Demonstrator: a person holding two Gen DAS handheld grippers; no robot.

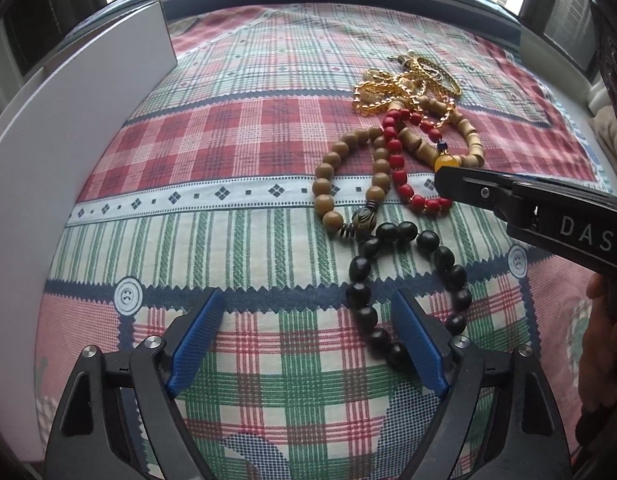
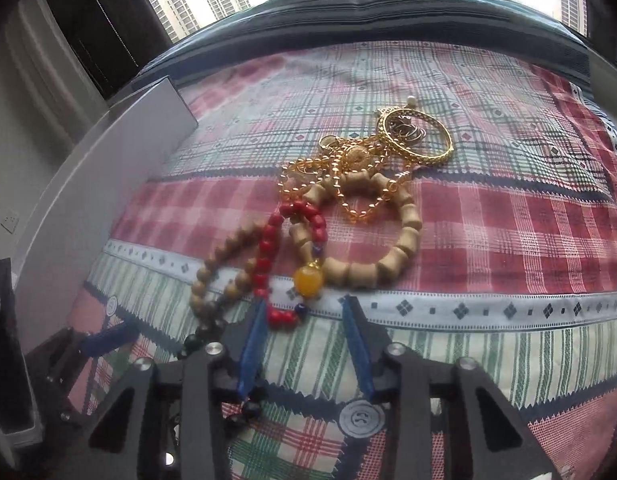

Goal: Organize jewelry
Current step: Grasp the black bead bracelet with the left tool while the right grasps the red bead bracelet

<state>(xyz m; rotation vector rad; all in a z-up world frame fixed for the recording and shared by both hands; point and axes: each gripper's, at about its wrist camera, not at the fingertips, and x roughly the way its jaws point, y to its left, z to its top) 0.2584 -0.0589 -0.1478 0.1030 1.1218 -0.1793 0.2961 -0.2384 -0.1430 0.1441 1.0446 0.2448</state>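
Blue-padded fingers of the left tool (image 1: 304,336) stand wide apart just above the plaid bedsheet (image 1: 268,128), with nothing pressed between them. A black bead bracelet (image 1: 408,280) lies on the sheet beside and partly behind the right-hand finger of that tool; whether the finger touches it I cannot tell.

Farther out, the jewelry lies in one loose tangle on the bed. A tan round-bead bracelet (image 1: 348,184) with a carved dark bead sits next to the black one. A red bead bracelet (image 1: 404,160) carrying a yellow bead (image 2: 308,280) crosses over it. Behind these lie a pale bamboo-shaped bead bracelet (image 2: 404,232), gold chains (image 2: 348,184) and a gold bangle (image 2: 418,136), all overlapping.

The right tool (image 2: 304,312) comes in from the right of the left wrist view, pointing down at the pile. Its fingers are partly apart, gripping nothing. Their tips are just in front of the yellow bead and the near end of the red bracelet.

A white panel (image 1: 80,120) stands along the left edge of the bed. A window with tower blocks shows beyond.
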